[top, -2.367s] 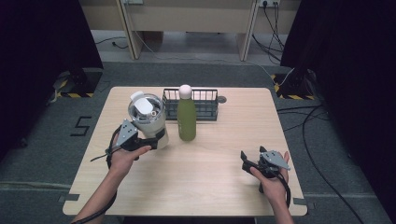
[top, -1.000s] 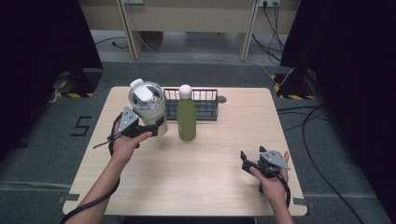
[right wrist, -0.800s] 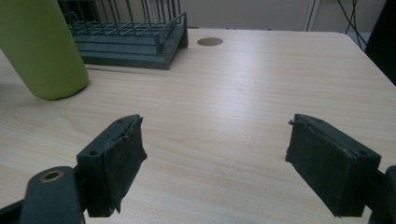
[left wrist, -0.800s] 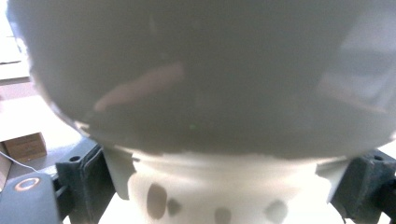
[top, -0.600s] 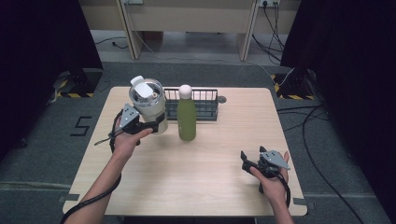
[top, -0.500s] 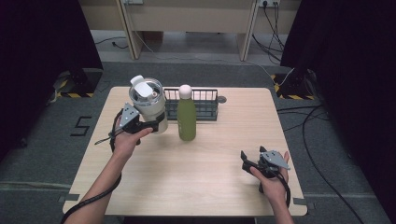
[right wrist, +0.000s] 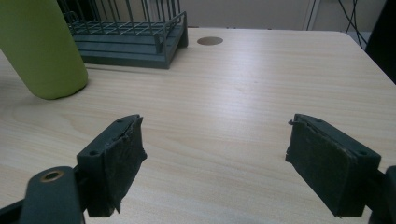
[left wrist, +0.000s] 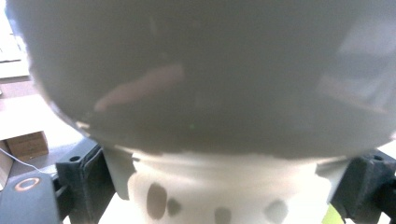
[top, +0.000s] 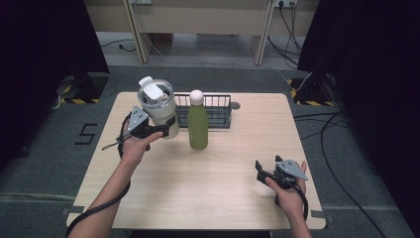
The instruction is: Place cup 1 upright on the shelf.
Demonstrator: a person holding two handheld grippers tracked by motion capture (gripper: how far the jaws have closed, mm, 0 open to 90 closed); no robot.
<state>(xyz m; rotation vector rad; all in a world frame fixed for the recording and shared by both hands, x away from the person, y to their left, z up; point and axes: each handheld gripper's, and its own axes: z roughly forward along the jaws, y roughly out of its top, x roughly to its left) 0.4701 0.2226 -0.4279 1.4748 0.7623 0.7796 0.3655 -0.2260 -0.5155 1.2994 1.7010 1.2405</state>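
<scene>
A cream tumbler point(top: 159, 110) with a white lid is lifted off the table at the back left, my left gripper point(top: 163, 131) shut on its lower body. In the left gripper view the tumbler point(left wrist: 205, 93) looms close and blurred between the two jaws. A green bottle point(top: 197, 126) with a pale cap stands upright just right of it, in front of a dark wire basket point(top: 214, 110). My right gripper point(top: 262, 171) rests open near the table's front right, nothing between its pads point(right wrist: 122, 163). The green bottle point(right wrist: 42, 51) and basket point(right wrist: 135, 32) lie ahead of it.
A round cable hole point(top: 235, 105) sits in the wooden table point(top: 233, 148) right of the basket. Cables and dark stands lie on the floor around the table. Light wood desks stand behind.
My left gripper has raised the tumbler and carried it back and left, away from the green bottle. The right gripper has stayed still.
</scene>
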